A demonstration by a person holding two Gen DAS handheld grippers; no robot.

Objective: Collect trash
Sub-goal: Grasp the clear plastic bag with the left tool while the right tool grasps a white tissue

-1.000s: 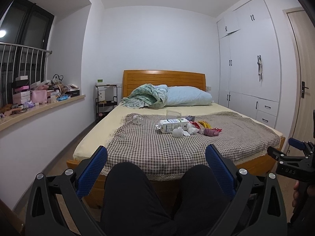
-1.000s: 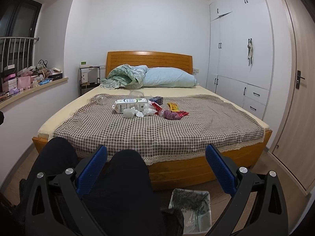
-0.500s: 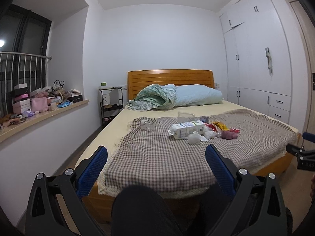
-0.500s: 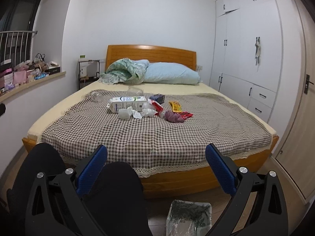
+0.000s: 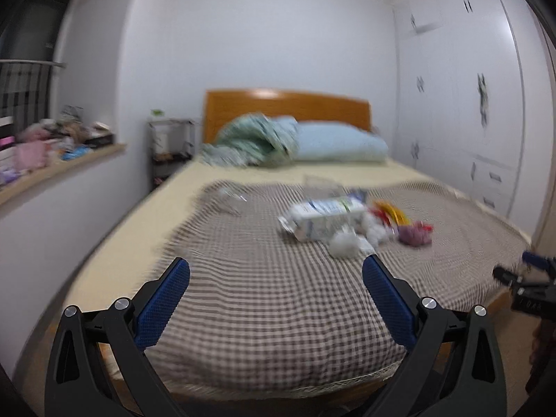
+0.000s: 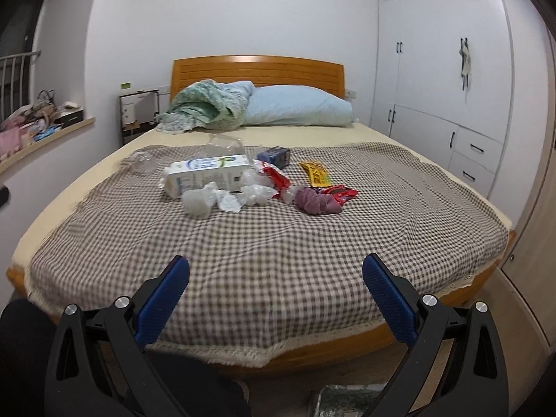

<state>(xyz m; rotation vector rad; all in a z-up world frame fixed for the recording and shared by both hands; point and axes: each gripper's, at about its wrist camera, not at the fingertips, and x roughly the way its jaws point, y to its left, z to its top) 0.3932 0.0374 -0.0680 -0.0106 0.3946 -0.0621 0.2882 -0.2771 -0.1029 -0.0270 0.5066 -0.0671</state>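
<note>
A bedroom with a wooden bed (image 6: 312, 349) under a checked cloth (image 6: 278, 243). Nearest, a lined bin (image 6: 347, 403) shows at the floor edge, contents unclear. The right gripper (image 6: 276, 274) and left gripper (image 5: 276, 276) hang wide open, empty. Mid-bed lie a milk carton (image 6: 208, 173), crumpled tissues (image 6: 222, 199), wrappers (image 6: 314, 173) and a small blue box (image 6: 274, 156); pillow (image 6: 299, 106) beyond.

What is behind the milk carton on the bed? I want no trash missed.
Behind the milk carton sits a clear plastic container, with a small blue box further right. Whatever lies low against the carton's back face is hidden in both views.
</note>
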